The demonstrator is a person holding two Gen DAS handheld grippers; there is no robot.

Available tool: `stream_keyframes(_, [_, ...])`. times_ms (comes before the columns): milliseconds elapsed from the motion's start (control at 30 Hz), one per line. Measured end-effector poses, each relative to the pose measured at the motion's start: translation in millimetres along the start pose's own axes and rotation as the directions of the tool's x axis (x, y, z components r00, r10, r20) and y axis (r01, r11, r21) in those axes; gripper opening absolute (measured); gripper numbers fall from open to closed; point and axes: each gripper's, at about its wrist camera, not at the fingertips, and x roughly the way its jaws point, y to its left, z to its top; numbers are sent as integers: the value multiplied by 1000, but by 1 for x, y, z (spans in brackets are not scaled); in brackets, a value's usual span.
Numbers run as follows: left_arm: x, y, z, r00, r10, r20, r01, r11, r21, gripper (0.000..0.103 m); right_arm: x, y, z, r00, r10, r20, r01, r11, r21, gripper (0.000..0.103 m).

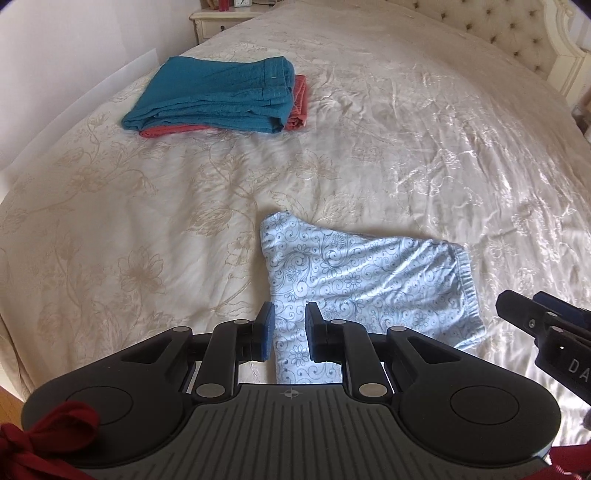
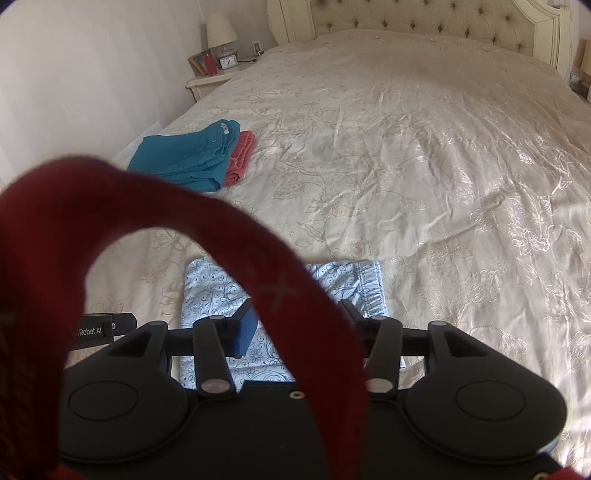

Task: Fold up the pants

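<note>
We count one floral pants [image 1: 354,280] at bed [image 1: 406,129] near edge; two folded garments [image 1: 218,96] stacked left edge. Left gripper [image 1: 289,317], right gripper [image 2: 295,317]: fingers apart, empty.

Cream floral bedspread [image 2: 406,155], tufted headboard [image 2: 424,18], nightstand [image 2: 207,81] with lamp [image 2: 221,29]

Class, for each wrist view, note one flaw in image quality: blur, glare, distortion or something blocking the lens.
Left wrist view: fisheye bends the bed edges into curves; sunlit sheen glares on the bedspread at right. Right wrist view: a blurred, out-of-focus red strap arcs across the lens, hiding part of the patterned pants.
</note>
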Motion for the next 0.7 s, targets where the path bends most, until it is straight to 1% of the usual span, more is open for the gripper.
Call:
stream_keyframes(100, [-10,-3,-4,1000,15,5,-15,1000,1,17,-9,4,-3,1000,-5,9,5,1000,-2,55])
stream_keyframes(200, [-19,-5,-9,1000,20,3,-20,1000,-12,17,-13,7,-5,1000,-26,-15,26,1000,-5,55])
stream_keyframes(233, [-22,-6,-10,1000,23,4,-23,1000,-14,17,-15,8,-6,1000,-19,-23,19,1000,-10,55])
stream_keyframes(300, [-27,-8,-13,1000,28,10,-28,1000,-15,17,-17,7,-9,999,20,-37,-20,1000,4,55])
stream_keyframes(400, [-35,-12,-19,999,37,19,-37,999,-12,17,-20,4,-13,997,50,-60,-49,999,23,55])
stream_keyframes(700, [-51,-23,-40,999,29,15,-29,999,-33,17,-38,-2,-19,997,59,-52,-59,998,6,55])
